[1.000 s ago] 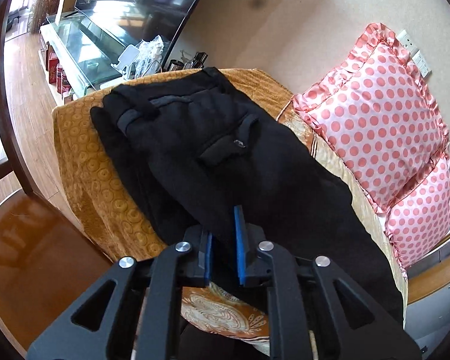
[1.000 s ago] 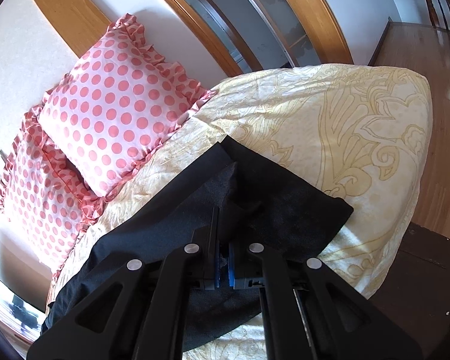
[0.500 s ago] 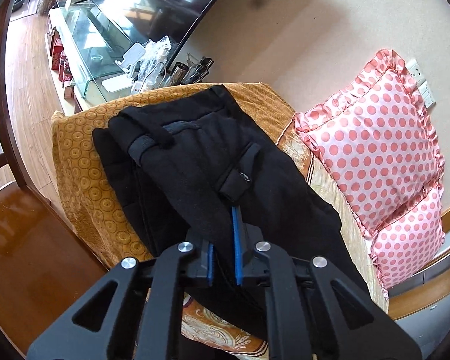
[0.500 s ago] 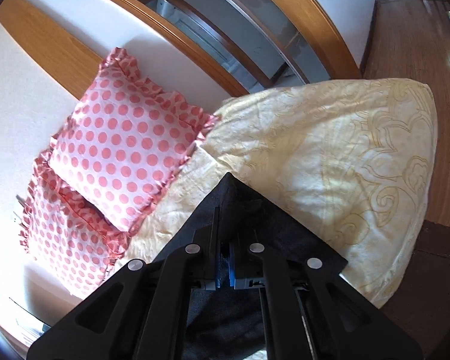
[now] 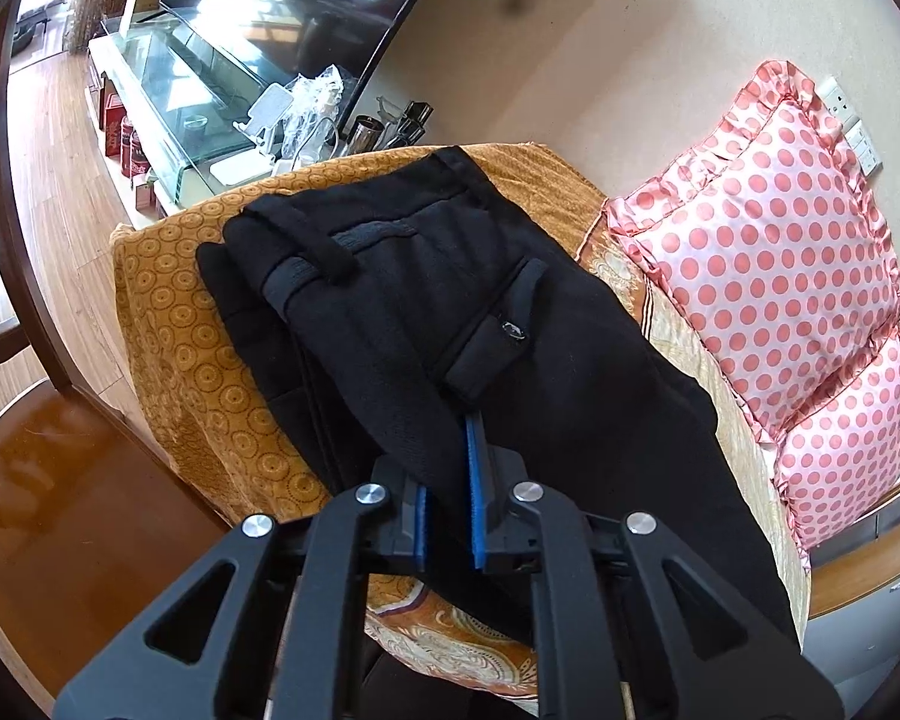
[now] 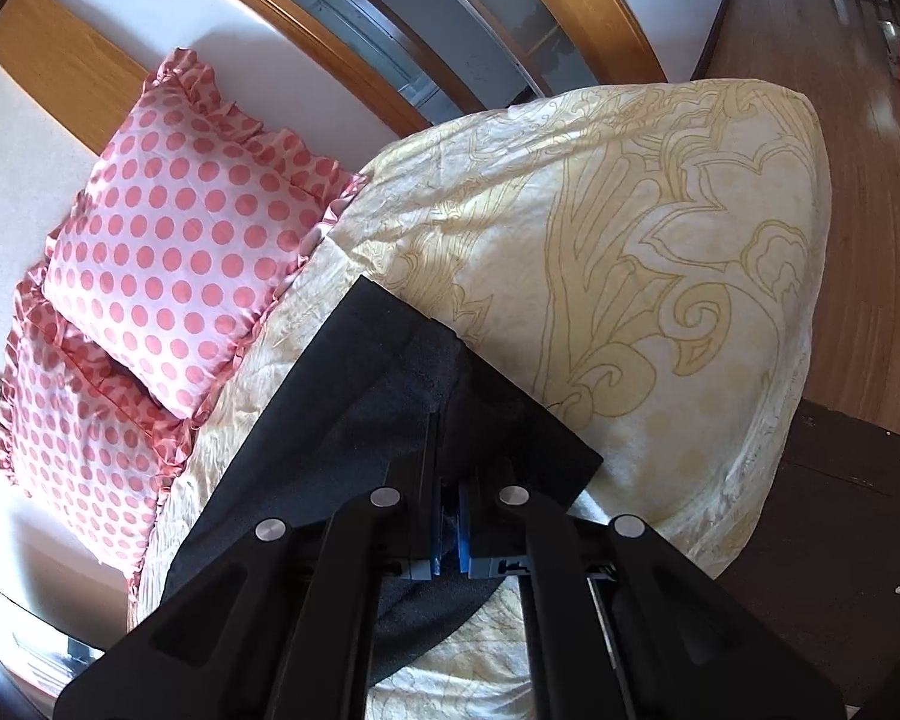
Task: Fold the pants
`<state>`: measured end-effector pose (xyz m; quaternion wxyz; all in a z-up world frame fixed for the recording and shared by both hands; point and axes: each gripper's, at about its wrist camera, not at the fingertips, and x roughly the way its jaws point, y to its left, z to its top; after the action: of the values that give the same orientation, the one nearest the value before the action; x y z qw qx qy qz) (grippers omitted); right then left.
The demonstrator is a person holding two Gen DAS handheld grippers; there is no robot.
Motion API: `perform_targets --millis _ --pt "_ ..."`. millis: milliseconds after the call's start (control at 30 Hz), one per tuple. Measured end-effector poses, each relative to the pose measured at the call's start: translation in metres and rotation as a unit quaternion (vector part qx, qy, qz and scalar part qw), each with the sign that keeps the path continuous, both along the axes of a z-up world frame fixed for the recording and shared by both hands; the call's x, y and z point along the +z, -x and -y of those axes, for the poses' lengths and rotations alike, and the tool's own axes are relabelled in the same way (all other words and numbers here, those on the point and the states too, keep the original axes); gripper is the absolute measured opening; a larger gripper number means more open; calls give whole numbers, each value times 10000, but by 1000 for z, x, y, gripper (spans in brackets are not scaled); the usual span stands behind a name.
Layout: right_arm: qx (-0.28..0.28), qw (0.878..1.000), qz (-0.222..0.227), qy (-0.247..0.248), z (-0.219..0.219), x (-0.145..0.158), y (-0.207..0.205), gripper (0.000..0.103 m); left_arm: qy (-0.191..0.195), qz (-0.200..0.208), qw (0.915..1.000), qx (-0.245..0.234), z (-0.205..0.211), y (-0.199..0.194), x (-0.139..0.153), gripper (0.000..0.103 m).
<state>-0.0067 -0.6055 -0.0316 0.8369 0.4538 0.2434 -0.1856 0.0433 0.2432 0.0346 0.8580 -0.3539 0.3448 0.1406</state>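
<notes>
the black pants (image 5: pixel 426 324) lie lengthwise on a bed, with the waistband end resting on an orange circle-patterned cover (image 5: pixel 174 324) at the far end in the left wrist view, and a back pocket with a small button facing up. the left gripper (image 5: pixel 447 480) has its blue-padded jaws closed on a fold of the pants fabric near the pocket; a narrow gap filled with cloth remains between the pads. in the right wrist view, the hem end of the pants (image 6: pixel 402 420) rests on a cream quilt with a gold scroll pattern (image 6: pixel 660 276). the right gripper (image 6: pixel 447 474) has its jaws closed on the hem fabric, with the blue pads almost touching and cloth bunched between the fingers. one corner of the hem points away from the gripper toward the quilt. two pink polka-dot pillows (image 6: pixel 174 252) with ruffled edges stand against the wall just beside the pants; they also appear in the left wrist view (image 5: pixel 774 264). a glass-topped cabinet (image 5: pixel 180 96) with bottles and clutter stands beyond the orange cover. wooden flooring (image 6: pixel 870 180) is visible beyond the quilt.
</notes>
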Motion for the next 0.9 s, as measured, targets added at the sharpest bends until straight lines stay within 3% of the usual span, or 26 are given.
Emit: perform_targets --millis 300,467,533,667,733,800,900 --pt "-100 9985 429 316 -9 36 18 3 -159 -51 9998 -86 1 -3 5 10" --pt "33 9992 -314 229 -7 10 9 3 -131 -65 9998 -94 0 -3 0 10" --pt "-8 9993 -256 279 -10 8 12 4 -153 -67 9998 -105 1 -3 -1 12" --pt "-51 9982 -377 468 -14 15 18 11 -145 -78 9997 -161 0 -2 -1 19" --pt "-222 9966 -467 648 -15 22 24 25 -97 -60 9998 -170 -2 -1 -1 22" --pt "-567 9906 -642 1067 -18 33 31 41 -27 -32 9998 -184 -3 0 -1 23" --pt "-942 9785 -676 1707 -23 49 42 44 -67 -29 9997 -226 -3 -1 -1 24"
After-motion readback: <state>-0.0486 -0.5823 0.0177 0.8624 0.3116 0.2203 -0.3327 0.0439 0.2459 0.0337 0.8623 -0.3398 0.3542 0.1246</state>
